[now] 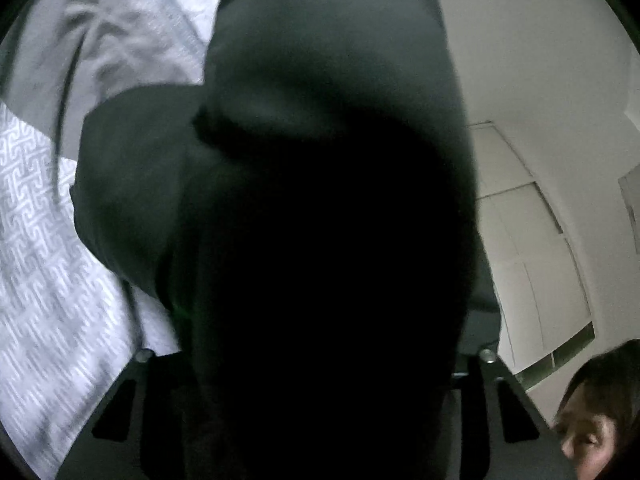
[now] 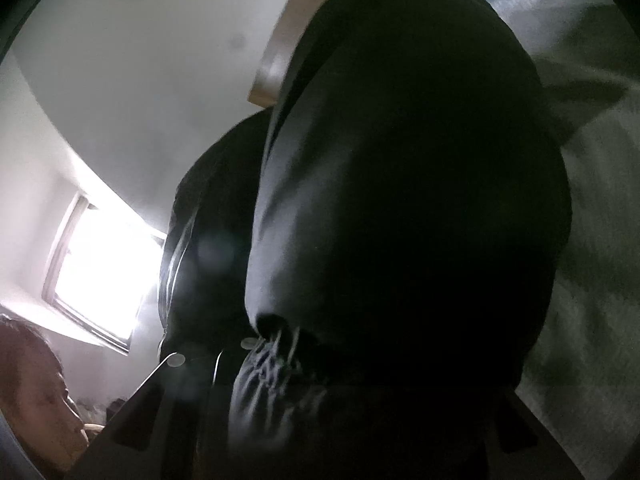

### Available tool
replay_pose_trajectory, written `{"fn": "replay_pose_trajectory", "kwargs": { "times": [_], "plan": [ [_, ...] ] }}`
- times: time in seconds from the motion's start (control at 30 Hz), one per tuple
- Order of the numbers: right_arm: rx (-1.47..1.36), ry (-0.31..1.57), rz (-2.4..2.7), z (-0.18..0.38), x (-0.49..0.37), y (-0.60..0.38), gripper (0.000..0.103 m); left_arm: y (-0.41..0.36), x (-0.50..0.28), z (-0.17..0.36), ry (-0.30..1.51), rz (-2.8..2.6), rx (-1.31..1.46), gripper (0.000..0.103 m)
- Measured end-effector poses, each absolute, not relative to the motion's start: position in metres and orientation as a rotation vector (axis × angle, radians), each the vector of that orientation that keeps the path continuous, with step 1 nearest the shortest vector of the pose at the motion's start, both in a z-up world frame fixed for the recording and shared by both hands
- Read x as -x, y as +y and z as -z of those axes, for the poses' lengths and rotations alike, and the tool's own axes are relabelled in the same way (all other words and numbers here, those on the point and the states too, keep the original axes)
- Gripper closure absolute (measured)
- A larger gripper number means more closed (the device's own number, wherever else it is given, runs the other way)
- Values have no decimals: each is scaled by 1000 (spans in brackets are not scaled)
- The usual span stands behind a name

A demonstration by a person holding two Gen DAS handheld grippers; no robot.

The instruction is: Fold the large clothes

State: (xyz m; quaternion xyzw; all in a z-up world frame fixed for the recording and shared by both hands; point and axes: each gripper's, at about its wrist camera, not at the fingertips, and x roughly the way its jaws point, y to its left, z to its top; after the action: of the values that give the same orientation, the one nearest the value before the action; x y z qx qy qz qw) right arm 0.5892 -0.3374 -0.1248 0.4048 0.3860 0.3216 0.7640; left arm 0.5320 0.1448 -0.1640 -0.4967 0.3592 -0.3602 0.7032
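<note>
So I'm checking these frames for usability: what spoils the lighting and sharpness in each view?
Left wrist: the dark garment fills the centre as near-black shadow, and the patterned bedding is motion-blurred. Right wrist: the bright window blows out and flares, leaving the garment backlit and black. Both views bend at the fisheye rim.

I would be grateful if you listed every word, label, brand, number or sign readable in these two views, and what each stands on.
None: no readable text in either view.
The dark garment fills most of both views and shows no print or tag.
The patterned bedcover carries only a woven geometric motif, not letters.
The wall panels and the window are unmarked.
</note>
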Motion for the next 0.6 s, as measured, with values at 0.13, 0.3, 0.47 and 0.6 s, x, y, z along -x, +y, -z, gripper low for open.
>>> {"fn": "replay_pose_trajectory", "kwargs": {
  "times": [0.13, 0.3, 0.47, 0.6],
  "plan": [
    [-867, 789, -723, 116, -585, -341, 77, 137, -516, 153, 732, 810, 1140, 66],
    [-838, 727, -742, 89, -571, -346, 77, 121, -504, 139, 691, 865, 1143, 67],
    [-815, 702, -747, 61, -546, -348, 77, 137, -489, 133, 695, 867, 1157, 67],
    [-817, 702, -751, 40, -530, -340, 77, 138, -466, 121, 677, 873, 1165, 67]
  ]
}}
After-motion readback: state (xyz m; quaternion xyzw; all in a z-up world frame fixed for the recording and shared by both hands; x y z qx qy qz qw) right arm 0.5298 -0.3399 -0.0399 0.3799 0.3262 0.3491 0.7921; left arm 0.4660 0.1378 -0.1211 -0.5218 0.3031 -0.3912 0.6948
